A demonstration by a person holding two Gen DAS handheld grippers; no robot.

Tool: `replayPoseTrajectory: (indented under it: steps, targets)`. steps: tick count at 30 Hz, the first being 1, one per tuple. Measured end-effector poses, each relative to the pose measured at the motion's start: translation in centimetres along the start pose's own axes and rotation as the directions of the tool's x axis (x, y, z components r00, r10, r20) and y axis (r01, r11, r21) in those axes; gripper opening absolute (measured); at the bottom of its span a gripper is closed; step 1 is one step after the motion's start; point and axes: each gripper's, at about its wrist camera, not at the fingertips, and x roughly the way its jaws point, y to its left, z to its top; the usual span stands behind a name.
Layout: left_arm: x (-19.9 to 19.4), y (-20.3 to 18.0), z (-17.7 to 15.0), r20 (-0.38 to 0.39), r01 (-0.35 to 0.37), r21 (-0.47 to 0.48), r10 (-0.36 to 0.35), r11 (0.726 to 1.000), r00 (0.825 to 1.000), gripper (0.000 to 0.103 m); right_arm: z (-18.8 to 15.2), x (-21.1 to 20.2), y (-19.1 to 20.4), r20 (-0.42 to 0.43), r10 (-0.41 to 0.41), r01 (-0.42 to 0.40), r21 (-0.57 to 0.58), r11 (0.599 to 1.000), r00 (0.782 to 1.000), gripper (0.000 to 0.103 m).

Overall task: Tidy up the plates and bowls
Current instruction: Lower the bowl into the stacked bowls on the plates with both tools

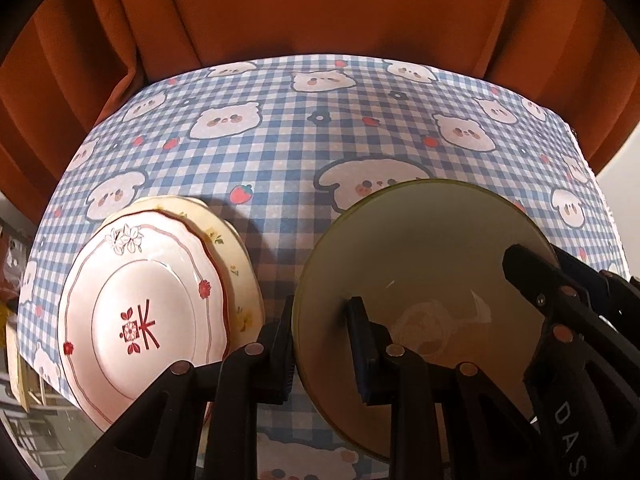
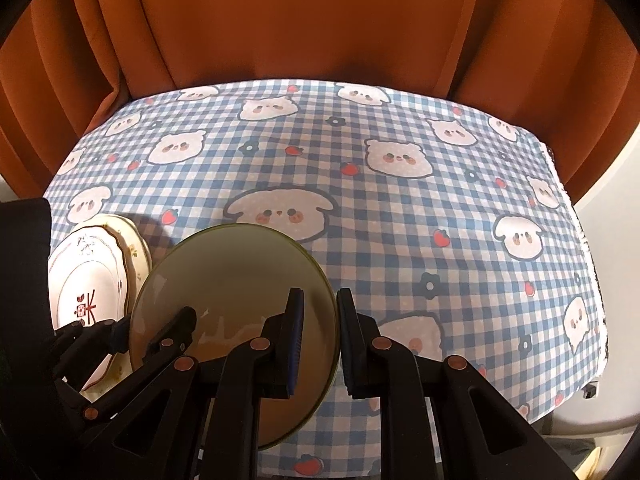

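Observation:
A wide olive-green bowl (image 1: 432, 260) (image 2: 232, 272) is held between both grippers low over the checked tablecloth. My left gripper (image 1: 320, 320) (image 2: 140, 332) is shut on the bowl's left rim, one finger inside and one outside. My right gripper (image 2: 320, 304) (image 1: 532, 276) is shut on the opposite rim in the same way. To the bowl's left a white plate with red flowers (image 1: 152, 312) (image 2: 88, 276) lies stacked on a cream floral plate (image 1: 236, 264) (image 2: 138, 252). Whether the bowl touches the cloth is hidden.
The table carries a blue-and-white checked cloth with cartoon animals (image 1: 280, 140) (image 2: 400, 200). An orange curtain (image 1: 320, 8) (image 2: 320, 20) hangs behind the far edge. The cloth's right edge (image 2: 588, 248) drops off beside a pale wall.

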Motion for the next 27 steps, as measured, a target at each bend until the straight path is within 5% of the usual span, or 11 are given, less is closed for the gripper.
replayPoseTrajectory:
  steps: [8,17,27]
  targets:
    - [1.0,0.2,0.1,-0.043,0.069,0.039,-0.067,0.997,0.997,0.031,-0.3,0.9,0.0,-0.028,-0.048,0.050,0.071,0.996,0.998,0.021]
    - [1.4,0.7,0.3,-0.062,0.174,0.073,-0.169,0.982,0.984,0.056,-0.8,1.6,0.5,-0.092,-0.036,0.049,0.147,0.988,0.995,0.049]
    - [3.0,1.5,0.3,-0.139,0.312,0.046,-0.303,0.949,0.943,0.062,-1.1,1.9,0.7,-0.144,-0.036,0.067,0.220,0.973,0.989,0.050]
